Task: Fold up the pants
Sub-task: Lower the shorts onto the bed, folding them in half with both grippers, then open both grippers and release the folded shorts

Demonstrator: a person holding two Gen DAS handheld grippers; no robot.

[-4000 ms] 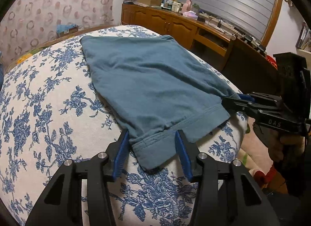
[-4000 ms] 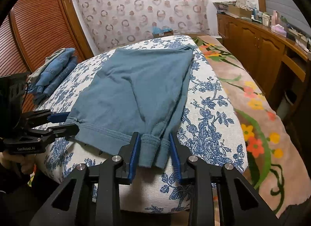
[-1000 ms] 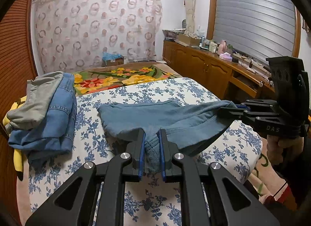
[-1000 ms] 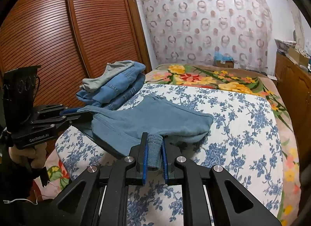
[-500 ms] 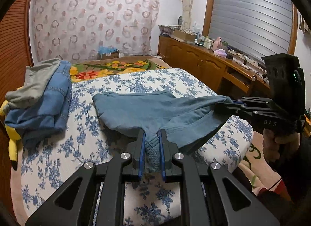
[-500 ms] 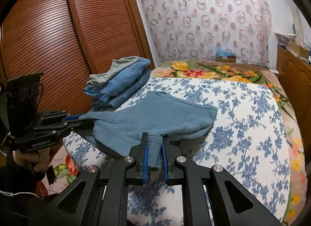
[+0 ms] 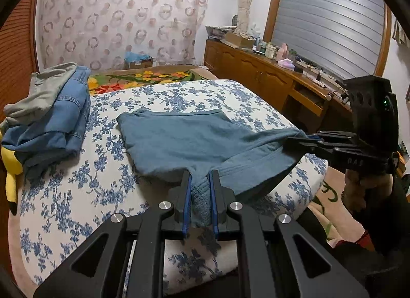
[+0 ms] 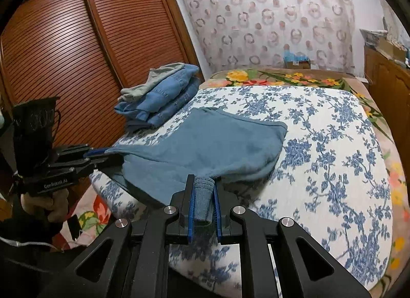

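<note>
Left wrist view, pants: the blue-grey pants (image 7: 194, 141) lie across the near part of the floral bedspread (image 7: 84, 190), far half flat, near edge lifted off the cloth.
Left wrist view, left gripper: the left gripper (image 7: 200, 199) has its fingers drawn narrow, pinching a bunched corner of the ribbed hem, so that corner can be carried without slipping.
Left wrist view, right gripper: the right gripper (image 7: 294, 142), seen from the side at the bed's right edge, bites the other corner; the hem sags between the two grips.
Left wrist view, surroundings: a stack of folded denim (image 7: 51, 123) sits well apart at the left, probably finished pieces kept out of the way.

Right wrist view, right gripper: the right gripper (image 8: 203, 205) clamps a thick roll of hem between narrow blue pads.
Right wrist view, left gripper: the left gripper (image 8: 102, 155) holds its corner out past the bed's left edge, a hand (image 8: 48, 201) below it.
Right wrist view, pants: one layer rests flat on the bedspread, the held edge rising toward the camera.
Judgement: holding both corners keeps the edge straight; the fold looks half made.
</note>
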